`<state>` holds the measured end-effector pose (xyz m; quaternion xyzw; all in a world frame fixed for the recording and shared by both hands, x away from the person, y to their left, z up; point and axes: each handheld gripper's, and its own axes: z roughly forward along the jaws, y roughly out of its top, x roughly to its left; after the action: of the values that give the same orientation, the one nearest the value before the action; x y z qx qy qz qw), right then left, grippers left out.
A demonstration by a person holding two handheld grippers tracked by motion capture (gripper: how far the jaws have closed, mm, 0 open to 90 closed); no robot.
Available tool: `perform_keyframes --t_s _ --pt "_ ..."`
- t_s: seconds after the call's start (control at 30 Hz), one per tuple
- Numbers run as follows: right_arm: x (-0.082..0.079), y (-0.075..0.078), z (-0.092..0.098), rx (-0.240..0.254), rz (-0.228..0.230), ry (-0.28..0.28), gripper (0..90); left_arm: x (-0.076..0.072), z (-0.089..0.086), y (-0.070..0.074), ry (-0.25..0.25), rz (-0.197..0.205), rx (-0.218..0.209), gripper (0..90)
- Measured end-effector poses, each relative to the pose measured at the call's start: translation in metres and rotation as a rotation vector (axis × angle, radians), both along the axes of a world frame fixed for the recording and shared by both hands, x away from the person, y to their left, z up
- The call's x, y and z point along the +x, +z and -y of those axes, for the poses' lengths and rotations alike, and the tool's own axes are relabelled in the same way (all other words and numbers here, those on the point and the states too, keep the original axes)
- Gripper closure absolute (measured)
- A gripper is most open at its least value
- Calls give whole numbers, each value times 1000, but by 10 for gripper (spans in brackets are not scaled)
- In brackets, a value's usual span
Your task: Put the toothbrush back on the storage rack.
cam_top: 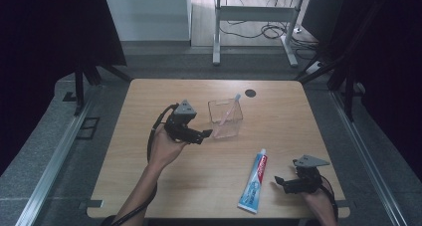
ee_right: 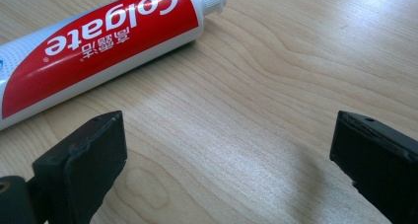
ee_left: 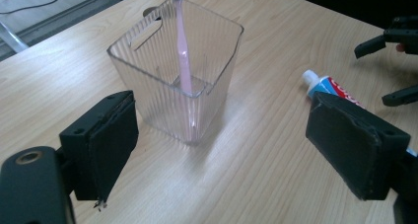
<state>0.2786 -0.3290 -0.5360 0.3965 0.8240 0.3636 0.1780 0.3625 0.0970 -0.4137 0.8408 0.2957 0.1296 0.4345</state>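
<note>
A clear ribbed plastic cup (cam_top: 226, 118) (ee_left: 167, 81) stands upright at mid-table with a pink toothbrush (cam_top: 230, 110) (ee_left: 184, 61) leaning inside it, blue end up. My left gripper (cam_top: 208, 134) (ee_left: 222, 155) hovers just left of the cup, open, with nothing between its pads. A red, white and blue toothpaste tube (cam_top: 254, 182) (ee_right: 98, 41) (ee_left: 326, 86) lies flat near the front edge, cap pointing away from the person. My right gripper (cam_top: 277, 181) (ee_right: 226, 160) rests right of the tube, open over bare wood. It is also in the left gripper view, far right (ee_left: 394, 61).
The wooden table (cam_top: 149, 106) has a dark round hole (cam_top: 250, 93) near its far edge, behind the cup. Beyond the table stand a white desk frame (cam_top: 254, 17) and loose cables on the floor. Dark curtains flank both sides.
</note>
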Motion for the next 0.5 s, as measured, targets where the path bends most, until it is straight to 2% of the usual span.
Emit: perform_keyframes --t_s 0.33,0.5 --pt "-1 0 -1 0 -2 0 7 -17 -19 -13 12 -32 -4 130" --pt "-1 0 -3 -1 0 7 7 -27 -29 -22 21 -33 -9 129"
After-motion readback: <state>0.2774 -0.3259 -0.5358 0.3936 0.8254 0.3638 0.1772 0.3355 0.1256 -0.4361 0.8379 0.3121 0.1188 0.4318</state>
